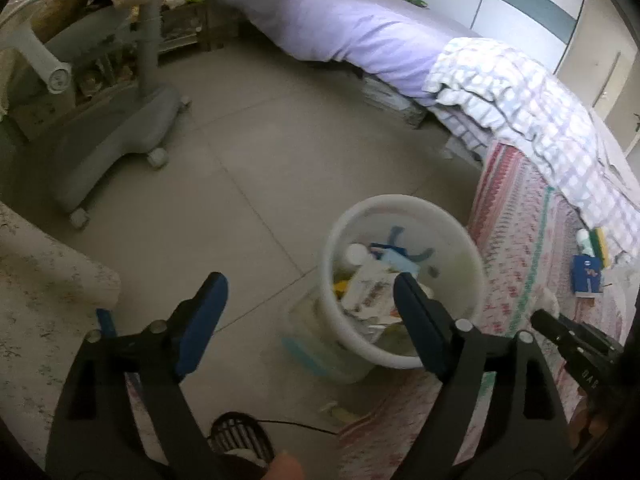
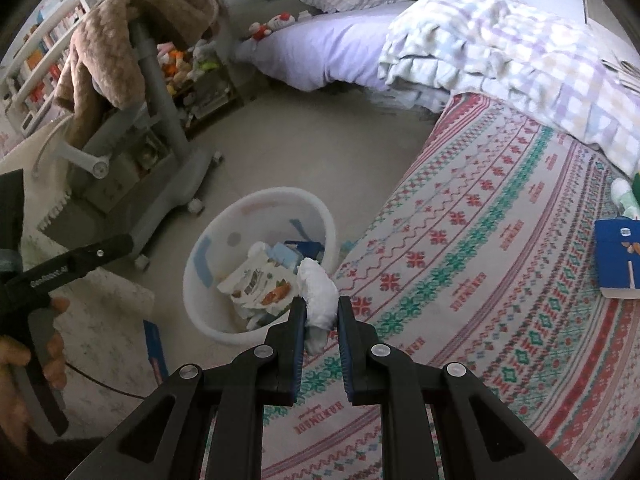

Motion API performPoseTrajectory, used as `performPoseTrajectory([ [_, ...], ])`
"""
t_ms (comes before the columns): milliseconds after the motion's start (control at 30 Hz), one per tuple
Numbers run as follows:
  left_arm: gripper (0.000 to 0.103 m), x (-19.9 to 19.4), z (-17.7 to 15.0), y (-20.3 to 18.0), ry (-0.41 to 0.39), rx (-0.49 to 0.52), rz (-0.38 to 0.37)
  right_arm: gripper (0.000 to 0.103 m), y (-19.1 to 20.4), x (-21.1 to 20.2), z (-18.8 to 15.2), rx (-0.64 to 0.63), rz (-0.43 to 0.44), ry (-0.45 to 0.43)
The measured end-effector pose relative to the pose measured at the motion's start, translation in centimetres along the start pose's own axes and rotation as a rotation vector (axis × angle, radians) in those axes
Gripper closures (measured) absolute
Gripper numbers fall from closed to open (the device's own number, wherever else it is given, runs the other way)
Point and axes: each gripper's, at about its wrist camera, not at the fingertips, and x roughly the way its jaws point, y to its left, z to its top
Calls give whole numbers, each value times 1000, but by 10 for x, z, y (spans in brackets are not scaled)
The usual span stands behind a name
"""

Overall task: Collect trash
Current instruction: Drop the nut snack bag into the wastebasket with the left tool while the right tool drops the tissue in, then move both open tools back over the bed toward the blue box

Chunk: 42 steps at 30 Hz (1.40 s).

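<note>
A white round bin (image 1: 404, 208) stands on the floor beside the bed and holds wrappers and packets; it also shows in the right wrist view (image 2: 256, 204). My right gripper (image 2: 319, 312) is shut on a crumpled white tissue (image 2: 320, 292), held over the patterned bedspread (image 2: 480, 280) just right of the bin's rim. My left gripper (image 1: 308, 292) is open and empty, with its right finger over the bin's near side. A blue carton (image 2: 618, 256) and a white-green bottle (image 2: 624, 196) lie on the bedspread at the right; the carton also shows in the left wrist view (image 1: 586, 274).
A grey wheeled chair base (image 1: 120, 128) stands on the tiled floor to the left. A light rug (image 1: 40, 292) lies at the near left. The bed with purple sheet (image 1: 352, 32) and checked quilt (image 1: 520, 100) runs along the right. A clear lidded container (image 1: 320, 344) sits against the bin.
</note>
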Motion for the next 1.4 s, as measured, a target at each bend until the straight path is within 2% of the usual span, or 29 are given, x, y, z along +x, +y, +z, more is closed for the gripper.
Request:
performPoseTrajectory([
  [167,12,-2,-1,10,-4,9,34,87,11,14,5,-13,8,16],
  [367,12,-1,-2,9,1,30,31,87,26,26,20,14,56,5],
  [500,12,-2,-3,9,9,36,26,82,32,37,27,28,77,17],
  [533,12,-3,-3,9,9,35,24,79,31,38,27,37,82,22],
  [567,12,-3,-3,9,11,34,21,66,29,39,28,55,86,30],
  [600,12,-4,-3,9,13,35,20,43,28,38,27,70,87,31],
  [633,12,-5,-4,8,14,38,20,35,25,35,26,89,87,22],
  [667,12,-7,-4,7,14,43,22,31,22,30,25,100,85,2],
  [933,12,-14,-16,-24,16,85,-2,31,-11,-10,14,113,12,-21],
  [1133,12,-18,-27,-67,5,178,-13,31,-51,-45,3,143,-78,-49],
  [1400,12,-15,-41,-128,6,312,-38,29,-117,-90,-16,277,-189,-50],
])
